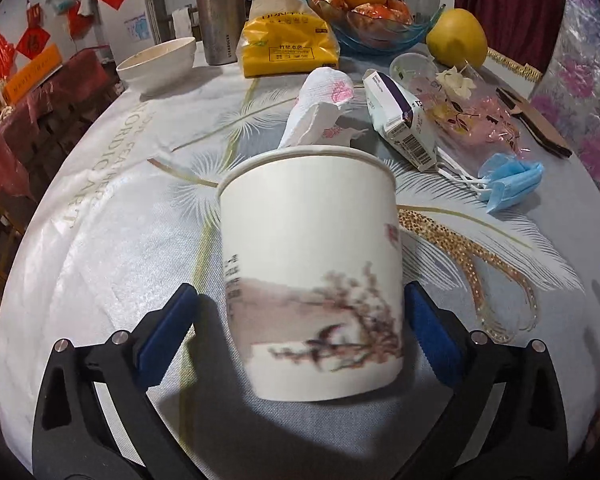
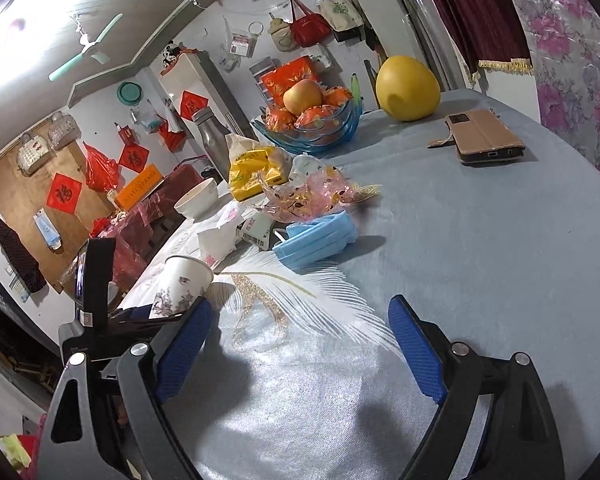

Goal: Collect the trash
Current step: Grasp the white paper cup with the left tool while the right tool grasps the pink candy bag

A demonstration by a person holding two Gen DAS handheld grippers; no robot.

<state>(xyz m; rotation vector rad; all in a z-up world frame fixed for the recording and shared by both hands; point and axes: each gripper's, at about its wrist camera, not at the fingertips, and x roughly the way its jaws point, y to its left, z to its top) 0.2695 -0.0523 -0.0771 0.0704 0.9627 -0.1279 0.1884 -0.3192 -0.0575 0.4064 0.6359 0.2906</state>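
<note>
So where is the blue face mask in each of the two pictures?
Left wrist view: the blue face mask lies at the right, beside the barcoded box.
Right wrist view: the mask lies near the centre, in front of the pink wrapper.
Shared landmark: the yellow pomelo at the table's far edge.

Right gripper (image 2: 300, 344) open; paper cup (image 2: 184, 286) seemingly upright.
</note>
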